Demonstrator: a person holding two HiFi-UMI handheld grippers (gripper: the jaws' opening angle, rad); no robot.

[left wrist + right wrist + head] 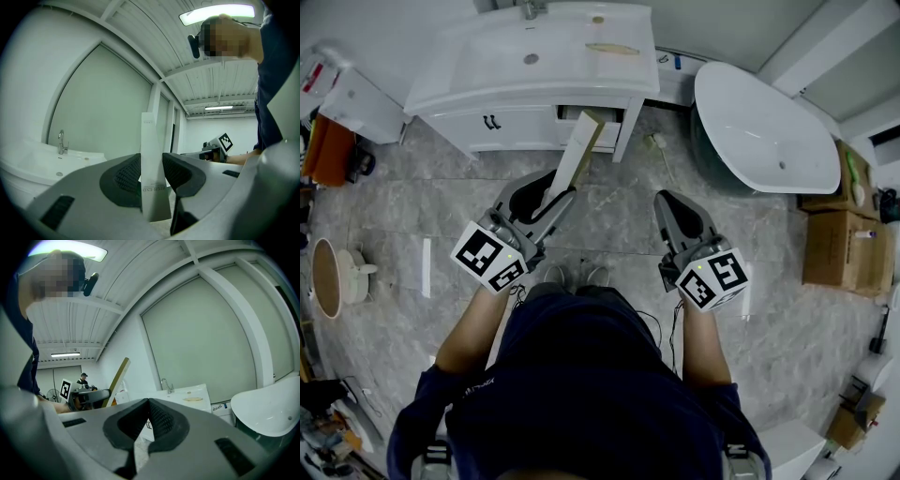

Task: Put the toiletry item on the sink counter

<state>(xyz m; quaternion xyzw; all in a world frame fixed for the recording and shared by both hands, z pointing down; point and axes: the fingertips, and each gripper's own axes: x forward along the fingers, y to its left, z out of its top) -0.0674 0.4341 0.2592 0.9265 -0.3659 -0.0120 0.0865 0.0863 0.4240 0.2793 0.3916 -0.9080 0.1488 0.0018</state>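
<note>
Tiled floor (609, 202): grey and stone-patterned, it carries all the fittings.

Bathtub (764, 131): white and freestanding, at the floor's right side, just beside the right end of the sink counter.

Sink counter (487, 66): a white top on a white cabinet against the far wall. The basin sits at its middle and the tap (528, 9) at its back edge. A flat tan object (612, 48) lies near the back right corner.

Cardboard cartons (848, 248): stacked at the floor's right edge, beyond the bathtub.

Person: stands on the floor facing the cabinet front, in a dark top, with both forearms stretched forward.

Left gripper (151, 174): its jaws are clamped on the lower end of the box (579, 150). This is a long, narrow, white item with small print near the gripped end. It stands up from the jaws and leans toward the cabinet. The box is in the air in front of the cabinet front, not on the counter top.

Right gripper (146, 416): level with the left one and well apart from it. Its pads meet at the tips and there is nothing between them.
</note>
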